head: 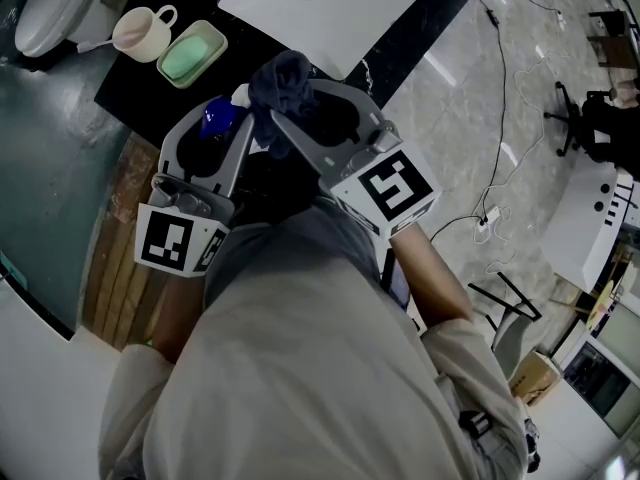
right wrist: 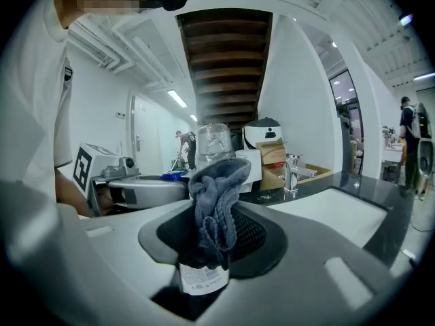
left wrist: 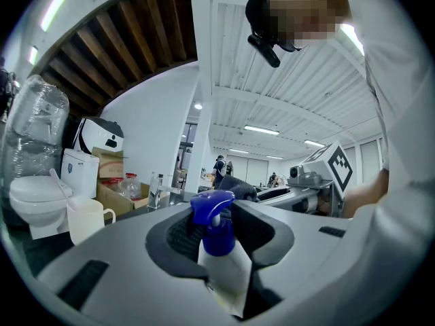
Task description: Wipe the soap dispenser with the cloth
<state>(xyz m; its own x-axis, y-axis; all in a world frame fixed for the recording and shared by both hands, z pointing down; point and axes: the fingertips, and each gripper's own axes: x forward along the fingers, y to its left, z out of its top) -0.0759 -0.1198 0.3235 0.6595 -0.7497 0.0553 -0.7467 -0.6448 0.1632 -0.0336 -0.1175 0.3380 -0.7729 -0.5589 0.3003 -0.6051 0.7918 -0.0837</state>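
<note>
soap dispenser sits clamped in left gripper fingers; right gripper fingers pinch grey cloth.

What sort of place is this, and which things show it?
Probably a bathroom mock-up inside an open hall: a toilet, a white basin in a dark counter, and a tap.
</note>
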